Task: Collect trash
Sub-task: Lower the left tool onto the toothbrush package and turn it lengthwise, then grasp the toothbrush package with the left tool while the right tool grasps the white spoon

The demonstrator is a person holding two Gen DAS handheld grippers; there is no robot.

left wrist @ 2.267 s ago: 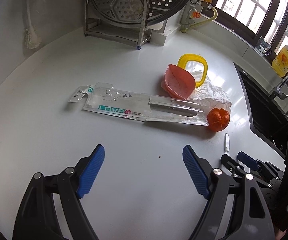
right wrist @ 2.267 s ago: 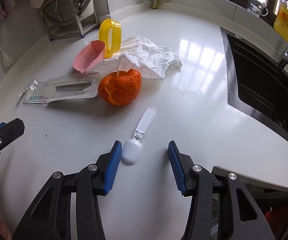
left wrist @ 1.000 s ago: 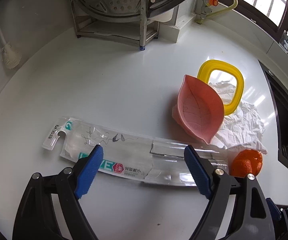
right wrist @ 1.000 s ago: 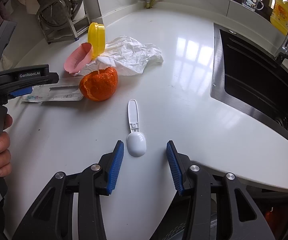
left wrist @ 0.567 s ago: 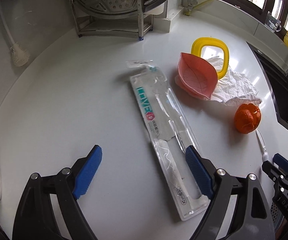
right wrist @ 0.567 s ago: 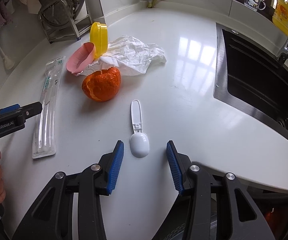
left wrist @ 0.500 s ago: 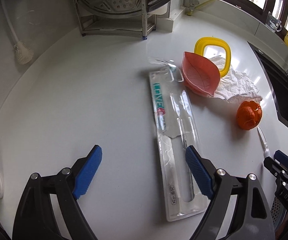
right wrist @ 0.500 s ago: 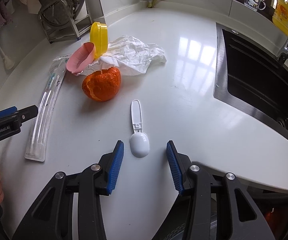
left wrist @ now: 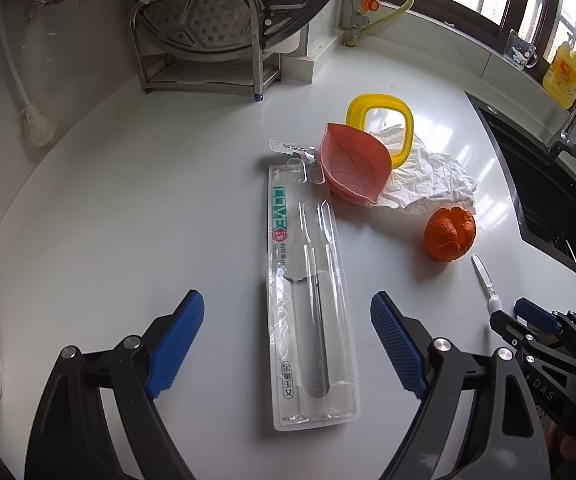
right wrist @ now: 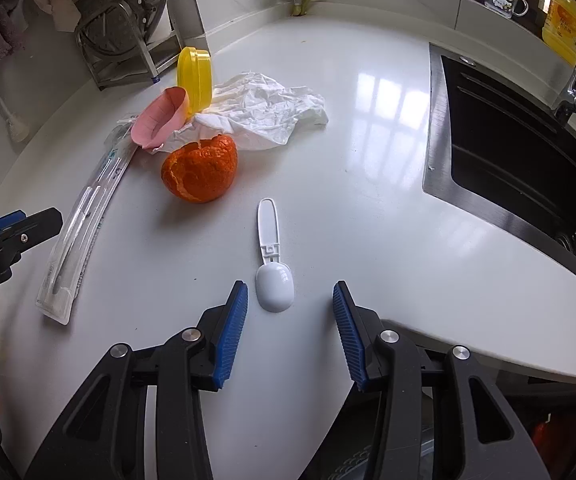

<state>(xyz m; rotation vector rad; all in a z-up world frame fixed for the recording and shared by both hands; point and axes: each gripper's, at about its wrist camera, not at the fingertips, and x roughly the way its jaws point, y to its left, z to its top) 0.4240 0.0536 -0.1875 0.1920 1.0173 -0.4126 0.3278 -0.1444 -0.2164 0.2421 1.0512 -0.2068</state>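
A clear plastic toothbrush package (left wrist: 308,288) lies lengthwise on the white counter; its near end sits between the open fingers of my left gripper (left wrist: 288,344). It also shows in the right wrist view (right wrist: 87,216). An orange peel (left wrist: 450,234) (right wrist: 199,170) and a crumpled white tissue (left wrist: 428,176) (right wrist: 263,112) lie to the right. My right gripper (right wrist: 290,320) is open, just before a small white plastic scoop (right wrist: 271,264), not touching it.
A pink leaf-shaped dish (left wrist: 354,162) and a yellow-rimmed lid (left wrist: 380,124) sit by the tissue. A metal rack (left wrist: 215,40) with steamer trays stands at the back. A black sink (right wrist: 528,168) lies to the right. A yellow bottle (left wrist: 566,76) stands by the window.
The toothbrush package has swung round from lying crosswise to pointing lengthwise at my left gripper. My left gripper has drawn back a little. The right gripper has hardly moved.
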